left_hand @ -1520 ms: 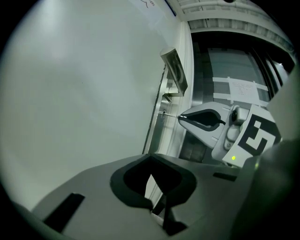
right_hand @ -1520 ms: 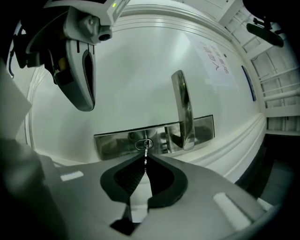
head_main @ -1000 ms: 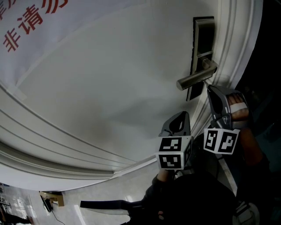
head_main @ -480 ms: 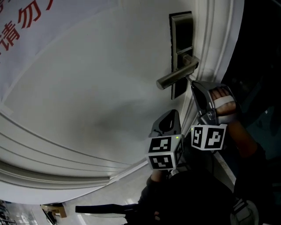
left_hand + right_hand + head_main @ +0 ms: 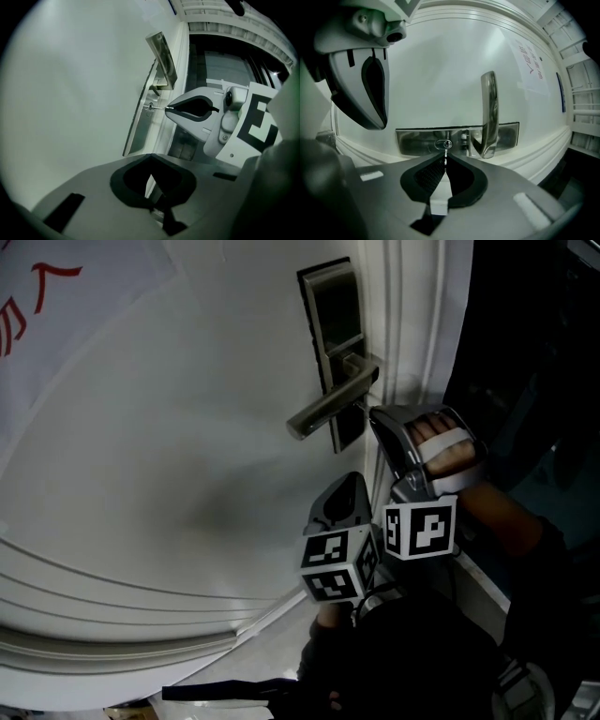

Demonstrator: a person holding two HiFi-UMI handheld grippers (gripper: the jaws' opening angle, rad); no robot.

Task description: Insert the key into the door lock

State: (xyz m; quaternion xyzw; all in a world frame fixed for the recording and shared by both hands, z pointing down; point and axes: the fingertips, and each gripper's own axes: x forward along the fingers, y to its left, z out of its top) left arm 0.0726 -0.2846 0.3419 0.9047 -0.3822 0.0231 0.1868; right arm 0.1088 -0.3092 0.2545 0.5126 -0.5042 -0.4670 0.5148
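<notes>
The right gripper (image 5: 377, 416) has closed in on the lock plate (image 5: 349, 432). A second ago a gap lay ahead of its jaws; now the key (image 5: 446, 153) pinched between them reaches the keyhole (image 5: 443, 144) straight ahead, just under the door handle (image 5: 330, 407). The left gripper (image 5: 351, 486) has drawn closer alongside, its jaws behind those of the right one.

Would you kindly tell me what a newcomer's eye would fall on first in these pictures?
The right gripper stands out, shut on a thin key whose tip meets the keyhole in the metal lock plate, beside the lever handle of the white door. The left gripper hangs shut and empty next to it, and a sheet with red characters shows at the head view's upper left.
</notes>
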